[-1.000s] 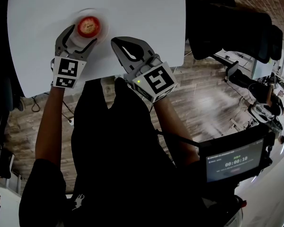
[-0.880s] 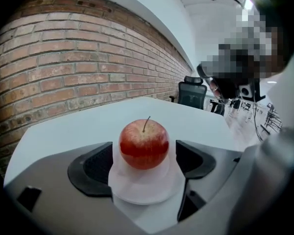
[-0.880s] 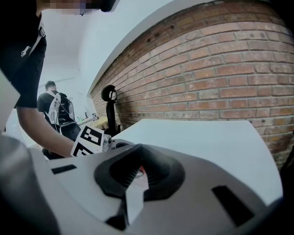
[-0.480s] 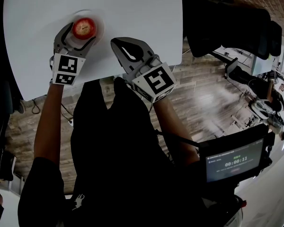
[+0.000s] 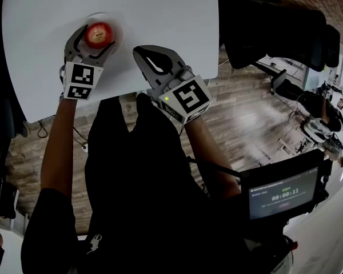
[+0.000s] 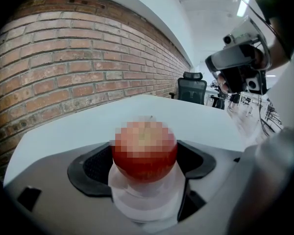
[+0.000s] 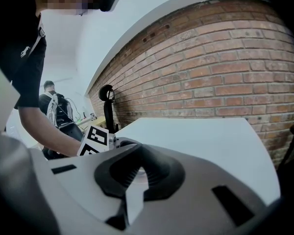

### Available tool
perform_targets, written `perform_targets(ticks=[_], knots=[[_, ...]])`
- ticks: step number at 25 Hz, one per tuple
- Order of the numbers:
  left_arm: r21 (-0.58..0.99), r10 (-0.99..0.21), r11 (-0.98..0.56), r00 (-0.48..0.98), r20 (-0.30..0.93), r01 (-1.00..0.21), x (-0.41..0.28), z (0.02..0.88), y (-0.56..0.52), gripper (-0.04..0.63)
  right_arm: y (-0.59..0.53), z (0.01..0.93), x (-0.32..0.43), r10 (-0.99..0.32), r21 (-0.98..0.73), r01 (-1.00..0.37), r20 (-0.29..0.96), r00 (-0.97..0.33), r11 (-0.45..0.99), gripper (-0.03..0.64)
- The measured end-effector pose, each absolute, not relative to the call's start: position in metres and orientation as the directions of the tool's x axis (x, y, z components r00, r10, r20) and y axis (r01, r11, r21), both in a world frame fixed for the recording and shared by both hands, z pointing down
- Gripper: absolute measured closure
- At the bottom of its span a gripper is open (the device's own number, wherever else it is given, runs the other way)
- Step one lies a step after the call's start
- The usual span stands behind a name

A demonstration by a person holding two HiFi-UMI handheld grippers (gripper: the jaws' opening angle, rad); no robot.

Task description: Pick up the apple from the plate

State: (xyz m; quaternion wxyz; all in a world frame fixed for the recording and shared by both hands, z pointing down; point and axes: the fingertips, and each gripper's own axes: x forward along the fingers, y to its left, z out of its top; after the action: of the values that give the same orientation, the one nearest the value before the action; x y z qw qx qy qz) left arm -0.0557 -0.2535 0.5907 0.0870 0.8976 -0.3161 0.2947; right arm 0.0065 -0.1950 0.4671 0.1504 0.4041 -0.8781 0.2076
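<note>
A red apple (image 5: 98, 34) (image 6: 144, 151) sits on a small white plate (image 5: 118, 34) (image 6: 142, 204) at the near left of the white table (image 5: 160, 16). My left gripper (image 5: 94, 37) (image 6: 144, 163) is open, one jaw on each side of the apple, and the dark pads (image 6: 90, 168) look very close to its skin. The apple rests on the plate. My right gripper (image 5: 144, 53) (image 7: 136, 169) hovers over the table's near edge to the right of the plate, shut, with nothing in it.
A black office chair (image 5: 274, 33) (image 6: 193, 84) stands beyond the table's right side. A brick wall (image 6: 63, 67) lies behind the table. A dark screen with a timer (image 5: 283, 194) hangs low at the right, above wooden flooring (image 5: 246, 119).
My left gripper has slid forward along the table, so its jaws now reach further round the apple. The right gripper has hardly moved.
</note>
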Motion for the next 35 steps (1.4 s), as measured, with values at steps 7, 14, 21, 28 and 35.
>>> perform_targets(ticks=[7,14,21,28,35], knots=[[-0.031,-0.516,-0.786,0.628,0.583,-0.618,-0.058,0.592,-0.255,0.202,-0.195,0.469,0.003,-0.642,-0.244,-0.769,0.435,-0.632,0.591,0.614],[-0.046,-0.512,-0.797,0.634,0.579,-0.602,-0.056,0.589,-0.253,0.202,-0.195,0.467,0.004,-0.642,-0.243,-0.766,0.429,-0.636,0.596,0.614],[-0.042,-0.529,-0.784,0.632,0.566,-0.619,-0.057,0.582,-0.254,0.202,-0.195,0.463,0.005,-0.647,-0.236,-0.763,0.416,-0.639,0.602,0.614],[-0.039,-0.535,-0.78,0.632,0.561,-0.625,-0.057,0.574,-0.253,0.202,-0.196,0.456,0.006,-0.654,-0.217,-0.761,0.402,-0.641,0.612,0.614],[-0.04,-0.558,-0.763,0.627,0.543,-0.645,-0.062,0.562,-0.248,0.202,-0.197,0.446,0.007,-0.662,-0.207,-0.756,0.378,-0.647,0.621,0.614]])
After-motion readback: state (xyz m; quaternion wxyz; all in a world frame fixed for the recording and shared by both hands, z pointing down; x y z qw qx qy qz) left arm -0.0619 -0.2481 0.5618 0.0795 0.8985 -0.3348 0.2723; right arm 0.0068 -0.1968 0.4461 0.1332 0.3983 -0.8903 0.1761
